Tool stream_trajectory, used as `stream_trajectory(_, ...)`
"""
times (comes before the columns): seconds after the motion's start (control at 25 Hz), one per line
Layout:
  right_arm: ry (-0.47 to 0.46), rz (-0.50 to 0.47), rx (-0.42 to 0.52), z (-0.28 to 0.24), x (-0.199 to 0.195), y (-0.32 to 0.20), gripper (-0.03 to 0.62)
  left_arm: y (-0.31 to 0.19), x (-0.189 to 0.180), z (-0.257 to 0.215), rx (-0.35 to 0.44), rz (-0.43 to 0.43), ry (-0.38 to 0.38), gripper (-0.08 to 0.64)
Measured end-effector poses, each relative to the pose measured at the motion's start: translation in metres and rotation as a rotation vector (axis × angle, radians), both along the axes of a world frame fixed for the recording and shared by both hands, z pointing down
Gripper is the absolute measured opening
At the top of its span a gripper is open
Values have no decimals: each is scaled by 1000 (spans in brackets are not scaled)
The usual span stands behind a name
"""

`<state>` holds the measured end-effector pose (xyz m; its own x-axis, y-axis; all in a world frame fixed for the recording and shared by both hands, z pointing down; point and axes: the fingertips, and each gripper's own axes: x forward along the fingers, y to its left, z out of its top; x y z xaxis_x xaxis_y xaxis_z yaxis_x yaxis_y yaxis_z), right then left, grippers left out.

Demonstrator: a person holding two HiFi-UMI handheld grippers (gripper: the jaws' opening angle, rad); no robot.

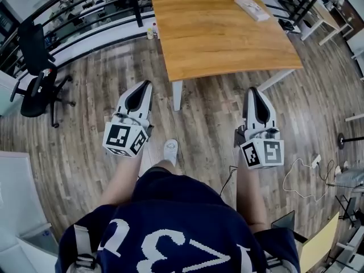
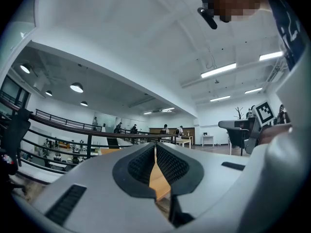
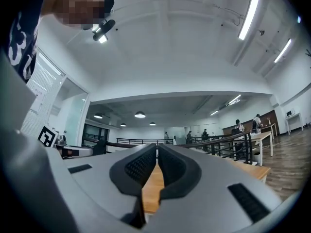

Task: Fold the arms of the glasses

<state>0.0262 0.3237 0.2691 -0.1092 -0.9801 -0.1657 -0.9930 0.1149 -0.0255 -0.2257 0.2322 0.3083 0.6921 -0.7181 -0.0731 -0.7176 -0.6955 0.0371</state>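
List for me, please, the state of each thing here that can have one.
left hand-held gripper: shut, empty.
right hand-held gripper: shut, empty.
table: standing, mostly bare.
white object: lying flat near the table's far right; too small to tell what it is.
chair: upright, unoccupied.

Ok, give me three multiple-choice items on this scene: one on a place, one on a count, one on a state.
1. The white box lies: A on the floor B on the chair C on the table, far right.
2. Grippers in the head view: A one B two C three.
3. The left gripper has its jaws: A together, empty B wide apart C on glasses.

C, the box sits near the tabletop's far right edge; B, left and right gripper both show; A, its pads meet with nothing between.
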Motion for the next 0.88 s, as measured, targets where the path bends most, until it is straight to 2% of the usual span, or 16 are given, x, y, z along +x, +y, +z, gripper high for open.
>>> stream_trajectory(0.36,-9,52,33,-17,4,-115,34,-131,7,-16,30,60,13,23)
stream_trajectory(0.6,-2,49,12,-14,-3,-155,35,-174,13,-8,5,81,19,23)
stream_trajectory(0.88,-19,78,-35,-2,26,-189,35,-214,29,6,-34,82,16,23)
